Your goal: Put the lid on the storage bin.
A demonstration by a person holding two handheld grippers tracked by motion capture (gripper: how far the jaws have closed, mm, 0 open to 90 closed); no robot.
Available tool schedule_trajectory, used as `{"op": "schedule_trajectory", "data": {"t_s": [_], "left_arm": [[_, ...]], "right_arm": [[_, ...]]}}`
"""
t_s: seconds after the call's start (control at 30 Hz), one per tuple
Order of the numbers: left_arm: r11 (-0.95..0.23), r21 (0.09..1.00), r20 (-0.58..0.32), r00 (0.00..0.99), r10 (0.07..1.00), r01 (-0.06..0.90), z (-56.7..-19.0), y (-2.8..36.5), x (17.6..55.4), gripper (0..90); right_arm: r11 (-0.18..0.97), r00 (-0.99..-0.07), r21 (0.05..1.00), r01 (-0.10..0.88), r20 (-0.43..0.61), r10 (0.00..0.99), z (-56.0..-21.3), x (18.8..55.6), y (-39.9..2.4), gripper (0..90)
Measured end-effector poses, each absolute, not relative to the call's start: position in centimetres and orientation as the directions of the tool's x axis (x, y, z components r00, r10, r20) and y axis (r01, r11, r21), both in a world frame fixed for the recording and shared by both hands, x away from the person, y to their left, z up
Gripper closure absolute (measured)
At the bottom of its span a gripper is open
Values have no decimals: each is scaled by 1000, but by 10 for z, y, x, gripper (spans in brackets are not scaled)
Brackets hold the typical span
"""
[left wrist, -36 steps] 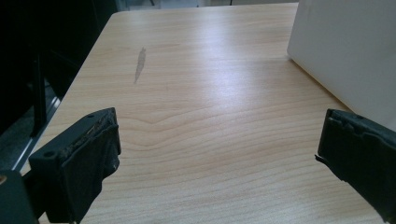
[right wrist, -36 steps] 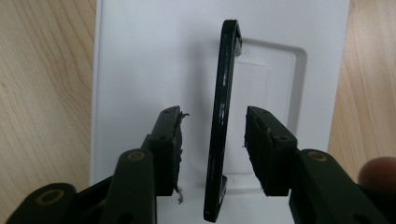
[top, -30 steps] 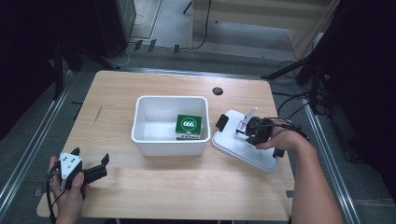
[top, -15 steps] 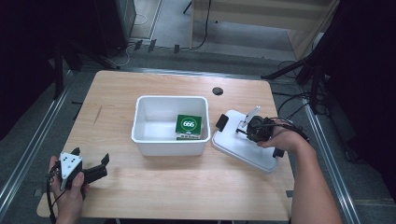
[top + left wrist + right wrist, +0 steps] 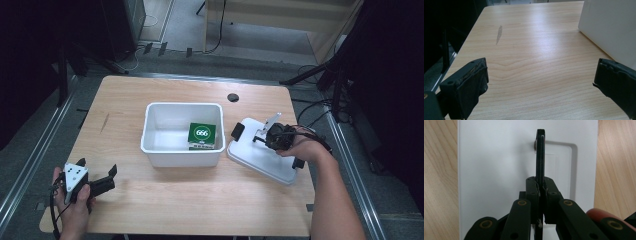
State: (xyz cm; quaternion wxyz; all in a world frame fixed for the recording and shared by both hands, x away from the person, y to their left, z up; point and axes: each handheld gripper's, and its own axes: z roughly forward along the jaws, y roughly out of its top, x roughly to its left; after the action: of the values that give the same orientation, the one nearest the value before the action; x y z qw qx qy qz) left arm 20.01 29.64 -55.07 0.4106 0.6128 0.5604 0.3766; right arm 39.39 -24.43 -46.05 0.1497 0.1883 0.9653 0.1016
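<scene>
A white bin stands mid-table with a green box marked 666 inside it. To its right lies a white lid, which also appears in the right gripper view. My right gripper sits over the lid. Its jaws have just been closing and now pinch the lid's thin black handle, which stands upright between the pads. My left gripper rests at the front left of the table, open with nothing between its jaws.
The bin's white wall rises at the right of the left gripper view, and bare wood lies ahead. A round cable hole sits near the table's far edge. Dark stands and cables crowd the floor at the right.
The right gripper's jaws have drawn together on the lid's handle. Neither hand has shifted, and the left gripper is as it was.
</scene>
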Motion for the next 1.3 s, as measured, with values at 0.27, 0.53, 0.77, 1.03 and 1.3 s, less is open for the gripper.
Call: {"op": "schedule_trajectory", "data": {"t_s": [0.27,0.53,0.77,1.03,1.3], "left_arm": [[-35,925,1,88,996,378,-551,296,200,0],[-36,926,3,87,996,376,-551,296,200,0],[-34,925,1,88,996,379,-551,296,200,0],[-35,925,2,88,996,378,-551,296,200,0],[-35,925,2,87,996,378,-551,296,200,0]], "right_arm": [[913,-890,224,341,-234,390,-459,397,-243,853],[914,-891,177,364,-219,397,-456,402,-238,855],[940,-918,161,301,-217,332,-450,401,-234,857],[942,-926,212,259,-223,305,-435,400,-240,858],[949,-928,213,231,-245,281,-424,398,-245,858]]}}
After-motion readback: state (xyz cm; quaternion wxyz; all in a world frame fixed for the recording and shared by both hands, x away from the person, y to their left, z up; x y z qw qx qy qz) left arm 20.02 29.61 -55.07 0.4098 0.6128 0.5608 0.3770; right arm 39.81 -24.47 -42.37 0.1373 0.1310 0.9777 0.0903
